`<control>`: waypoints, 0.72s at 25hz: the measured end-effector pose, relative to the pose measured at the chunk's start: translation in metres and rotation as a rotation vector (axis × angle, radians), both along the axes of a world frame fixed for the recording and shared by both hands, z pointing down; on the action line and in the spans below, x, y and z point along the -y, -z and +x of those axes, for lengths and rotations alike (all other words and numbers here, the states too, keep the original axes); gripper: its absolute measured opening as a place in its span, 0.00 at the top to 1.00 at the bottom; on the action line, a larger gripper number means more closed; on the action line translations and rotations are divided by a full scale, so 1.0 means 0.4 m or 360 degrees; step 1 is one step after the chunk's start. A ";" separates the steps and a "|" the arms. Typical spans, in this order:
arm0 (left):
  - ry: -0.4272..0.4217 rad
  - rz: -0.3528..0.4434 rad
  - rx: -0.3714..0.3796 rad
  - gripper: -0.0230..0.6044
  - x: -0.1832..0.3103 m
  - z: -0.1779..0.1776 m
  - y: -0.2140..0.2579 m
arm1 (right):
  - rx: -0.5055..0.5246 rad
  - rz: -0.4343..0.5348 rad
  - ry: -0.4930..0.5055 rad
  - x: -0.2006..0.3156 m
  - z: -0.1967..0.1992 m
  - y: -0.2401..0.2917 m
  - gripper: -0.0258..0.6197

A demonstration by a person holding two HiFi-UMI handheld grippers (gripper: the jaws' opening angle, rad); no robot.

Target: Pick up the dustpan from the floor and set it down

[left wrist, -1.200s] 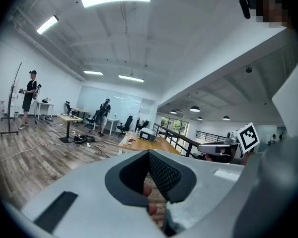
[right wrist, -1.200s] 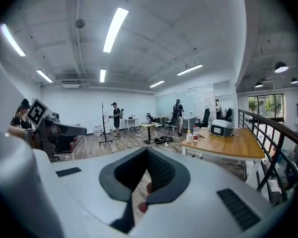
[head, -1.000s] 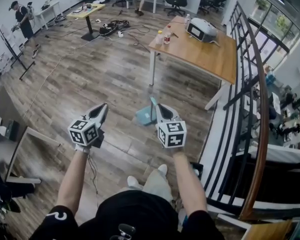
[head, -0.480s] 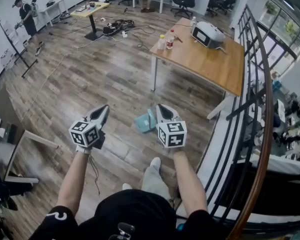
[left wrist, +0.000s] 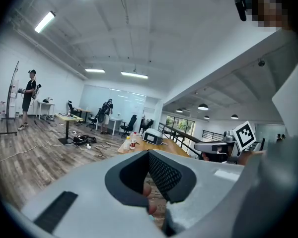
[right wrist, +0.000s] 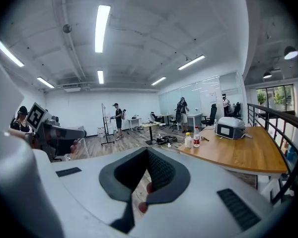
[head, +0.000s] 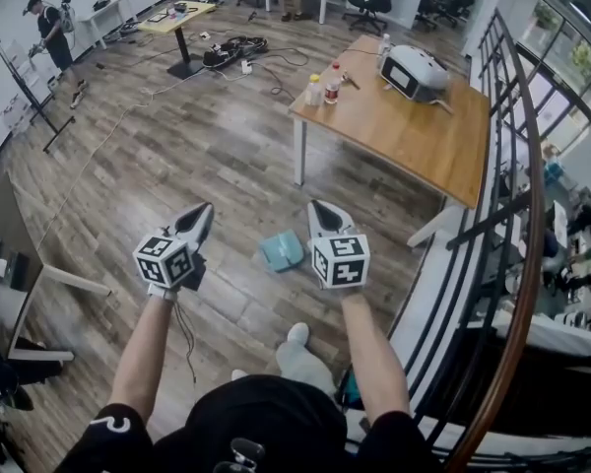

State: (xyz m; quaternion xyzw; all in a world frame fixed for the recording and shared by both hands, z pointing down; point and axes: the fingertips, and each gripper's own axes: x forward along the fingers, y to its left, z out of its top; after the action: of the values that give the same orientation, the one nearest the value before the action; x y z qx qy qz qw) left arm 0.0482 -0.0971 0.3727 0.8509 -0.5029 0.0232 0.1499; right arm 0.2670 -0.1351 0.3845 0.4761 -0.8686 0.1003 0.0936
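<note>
Holding the left gripper (head: 201, 212) and the right gripper (head: 320, 208) clenched shut on nothing, side by side and aimed forward with a slight downward tilt, probably as a carrying posture on the approach rather than a reach. Looking past both tips to the teal dustpan (head: 281, 251), lying on the wood-plank floor (head: 177, 156) between them in the head view, ahead of the white shoe (head: 297, 334) and near the leg of the wooden table (head: 414, 136). Judged next: stooping low and spreading a pair of jaws to take it
</note>
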 end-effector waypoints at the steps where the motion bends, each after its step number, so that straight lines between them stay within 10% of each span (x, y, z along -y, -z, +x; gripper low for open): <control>1: 0.0000 -0.0002 0.0002 0.97 0.010 0.008 0.001 | 0.0004 -0.0004 -0.0001 0.012 0.008 -0.001 0.98; 18: 0.0048 -0.0021 0.0007 0.97 0.064 0.097 -0.008 | -0.0008 -0.0051 0.0084 0.067 0.062 -0.024 0.98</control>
State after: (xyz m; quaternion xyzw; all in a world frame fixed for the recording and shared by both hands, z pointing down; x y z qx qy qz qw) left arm 0.0871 -0.1225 0.3761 0.8422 -0.5157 0.0262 0.1549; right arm 0.2918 -0.1620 0.3940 0.4517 -0.8789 0.1107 0.1060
